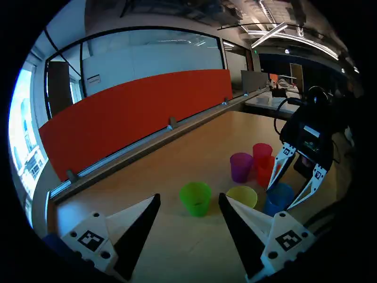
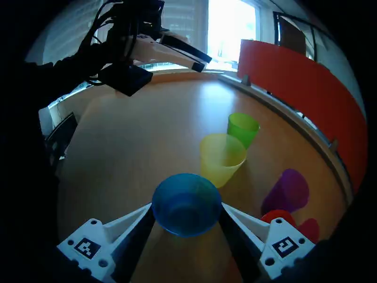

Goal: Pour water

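Several plastic cups stand close together on the wooden table (image 2: 122, 141). My right gripper (image 2: 186, 208) is shut on the blue cup (image 2: 186, 203), one finger on each side of it, and I look down into its mouth. The left gripper view shows the same hold, the right gripper (image 1: 279, 198) around the blue cup (image 1: 278, 199). Just beyond it are the yellow cup (image 2: 221, 158) and the green cup (image 2: 242, 128). My left gripper (image 1: 189, 197) is open and holds nothing. The green cup (image 1: 195, 198) stands a little past its fingertips, with the yellow cup (image 1: 242, 195) to its right.
A purple cup (image 1: 241, 166), a pink cup (image 1: 262, 153) and a red cup (image 1: 265, 173) stand behind the blue one. A red divider panel (image 1: 141, 113) runs along the table's far edge. The left gripper (image 2: 202, 63) hovers above the far table.
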`<state>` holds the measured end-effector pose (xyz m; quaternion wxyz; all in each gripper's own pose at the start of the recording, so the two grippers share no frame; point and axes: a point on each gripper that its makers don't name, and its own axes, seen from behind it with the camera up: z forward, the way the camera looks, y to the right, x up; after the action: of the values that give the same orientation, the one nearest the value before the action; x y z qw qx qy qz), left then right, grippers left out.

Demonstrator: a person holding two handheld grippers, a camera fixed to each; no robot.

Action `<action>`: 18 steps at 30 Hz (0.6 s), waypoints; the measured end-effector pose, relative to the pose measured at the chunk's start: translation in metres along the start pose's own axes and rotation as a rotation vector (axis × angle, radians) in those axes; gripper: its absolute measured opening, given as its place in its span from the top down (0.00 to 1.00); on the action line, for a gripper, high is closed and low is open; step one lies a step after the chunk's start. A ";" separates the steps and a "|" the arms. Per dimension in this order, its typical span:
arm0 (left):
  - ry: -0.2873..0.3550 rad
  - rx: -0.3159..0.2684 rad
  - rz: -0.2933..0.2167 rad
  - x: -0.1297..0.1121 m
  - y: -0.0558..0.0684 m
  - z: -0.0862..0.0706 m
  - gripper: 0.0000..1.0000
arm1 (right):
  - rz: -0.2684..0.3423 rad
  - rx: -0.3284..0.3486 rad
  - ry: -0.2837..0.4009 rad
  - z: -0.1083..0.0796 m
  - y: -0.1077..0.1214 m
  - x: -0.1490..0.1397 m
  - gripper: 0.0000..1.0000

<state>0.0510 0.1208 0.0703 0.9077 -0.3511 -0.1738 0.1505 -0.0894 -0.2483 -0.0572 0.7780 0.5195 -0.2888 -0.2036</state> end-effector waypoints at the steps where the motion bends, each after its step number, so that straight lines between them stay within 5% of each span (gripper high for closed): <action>1: 0.000 0.001 0.001 0.000 0.000 0.000 0.08 | 0.004 -0.002 0.004 0.000 0.000 0.000 0.10; 18: 0.005 0.011 0.002 0.004 -0.003 -0.003 0.09 | 0.027 -0.023 0.120 -0.017 0.005 0.032 0.10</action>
<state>0.0563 0.1189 0.0716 0.9098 -0.3469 -0.1702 0.1516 -0.0542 -0.2543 -0.0501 0.8025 0.5179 -0.2462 -0.1647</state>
